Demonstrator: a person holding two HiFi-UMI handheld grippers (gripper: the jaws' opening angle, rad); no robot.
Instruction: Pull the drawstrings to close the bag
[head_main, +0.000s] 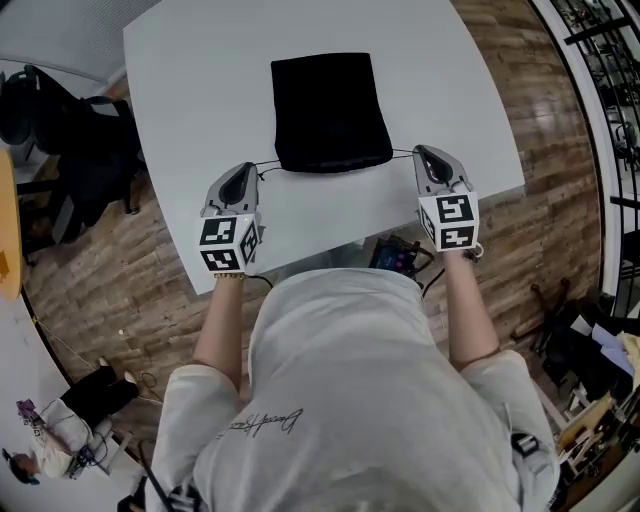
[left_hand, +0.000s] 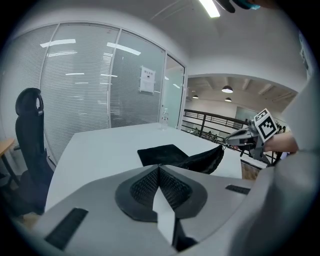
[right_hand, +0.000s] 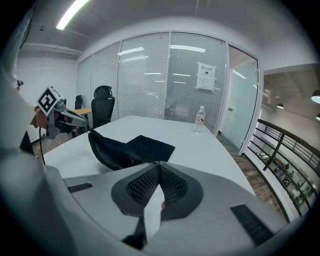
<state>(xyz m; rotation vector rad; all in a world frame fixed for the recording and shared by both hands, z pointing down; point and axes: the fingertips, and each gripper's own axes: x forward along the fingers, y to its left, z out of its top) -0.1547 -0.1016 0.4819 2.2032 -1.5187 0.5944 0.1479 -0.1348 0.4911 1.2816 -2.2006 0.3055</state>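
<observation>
A black drawstring bag (head_main: 328, 110) lies flat on the white table (head_main: 190, 90), its mouth toward me. My left gripper (head_main: 243, 172) is beside the mouth's left corner, my right gripper (head_main: 426, 153) beside its right corner. A thin drawstring (head_main: 268, 163) runs taut from the mouth to the left jaws, and another (head_main: 402, 153) to the right. In the left gripper view my left gripper (left_hand: 159, 168) is shut, and the bag's mouth (left_hand: 209, 159) is lifted and gathered. In the right gripper view my right gripper (right_hand: 159, 165) is shut and the bag (right_hand: 125, 150) lies beyond it.
A clear water bottle (right_hand: 199, 119) stands at the table's far end. A black office chair (head_main: 70, 130) stands left of the table. Bags and clutter (head_main: 590, 350) lie on the wooden floor at the right. Glass walls with blinds (left_hand: 80, 90) close off the room.
</observation>
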